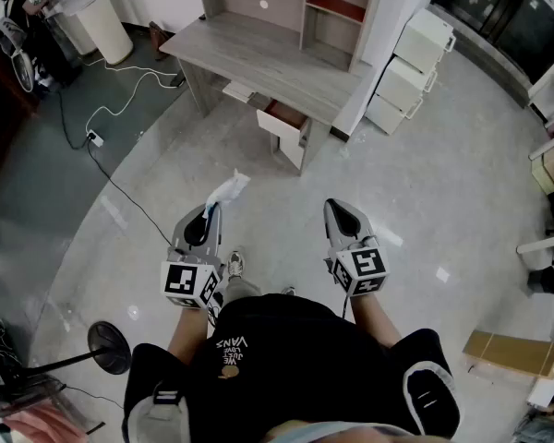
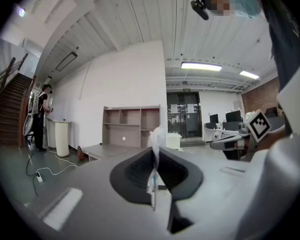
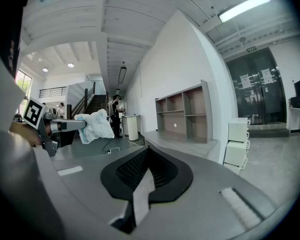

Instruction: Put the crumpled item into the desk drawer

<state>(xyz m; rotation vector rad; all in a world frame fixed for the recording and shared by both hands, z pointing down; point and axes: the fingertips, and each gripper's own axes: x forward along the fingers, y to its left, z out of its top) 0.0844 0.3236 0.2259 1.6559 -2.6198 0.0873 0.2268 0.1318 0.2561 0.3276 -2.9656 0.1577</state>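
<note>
The left gripper [image 1: 209,216] has its jaws pressed onto a crumpled white item [image 1: 229,190], which sticks out past the jaw tips, in the air above the floor. The right gripper [image 1: 336,209] has its jaws pressed together on nothing. Both are held in front of the standing person, well apart from the desk [image 1: 258,55], whose drawer [image 1: 285,116] stands open.
</note>
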